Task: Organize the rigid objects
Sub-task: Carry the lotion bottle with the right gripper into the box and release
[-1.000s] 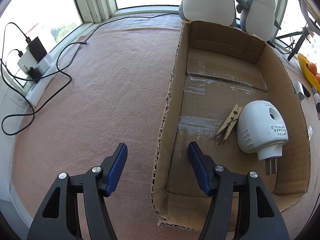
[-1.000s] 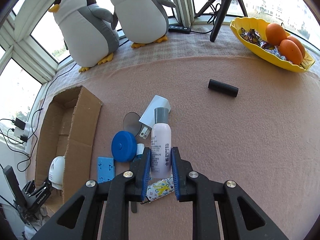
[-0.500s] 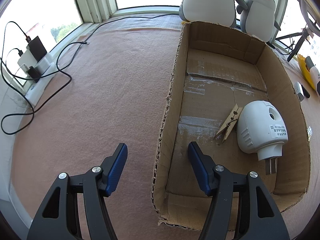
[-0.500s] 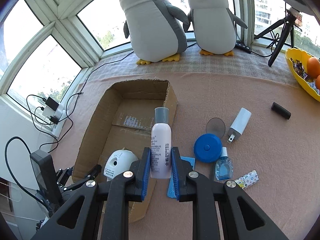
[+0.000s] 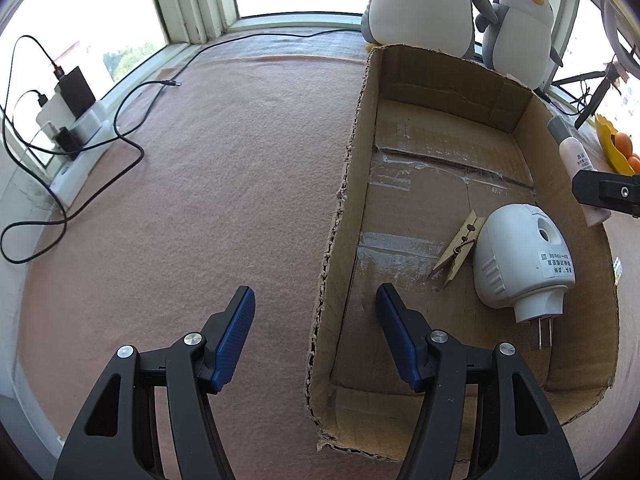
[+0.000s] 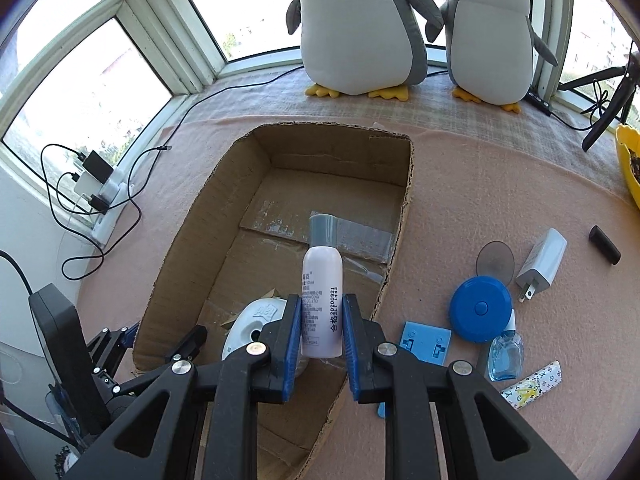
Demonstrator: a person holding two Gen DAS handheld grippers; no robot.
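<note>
My right gripper (image 6: 321, 334) is shut on a pale pink bottle (image 6: 322, 280) with a grey cap and holds it above the open cardboard box (image 6: 404, 216). The bottle also shows at the right edge of the left wrist view (image 5: 574, 156). Inside the box (image 5: 340, 208) lie a white plug-in device (image 5: 520, 264) and a wooden clothespin (image 5: 458, 250). My left gripper (image 5: 316, 334) is open and empty, straddling the box's near left wall. On the mat right of the box lie a blue round case (image 6: 480, 308), a white charger (image 6: 542, 260), a blue square piece (image 6: 426, 342) and a small blue bottle (image 6: 505, 352).
Two plush penguins (image 6: 360, 28) stand behind the box by the window. A power strip with cables (image 5: 72, 128) lies at the left edge. A yellow fruit bowl (image 6: 630, 164), a tripod (image 6: 608, 108), a black cylinder (image 6: 605, 245), a grey disc (image 6: 495, 258) and a printed sachet (image 6: 532, 384) are on the right.
My right gripper has carried the pink bottle from the pile of objects leftward to above the box. The bottle has come into the left wrist view. My left gripper has not moved.
</note>
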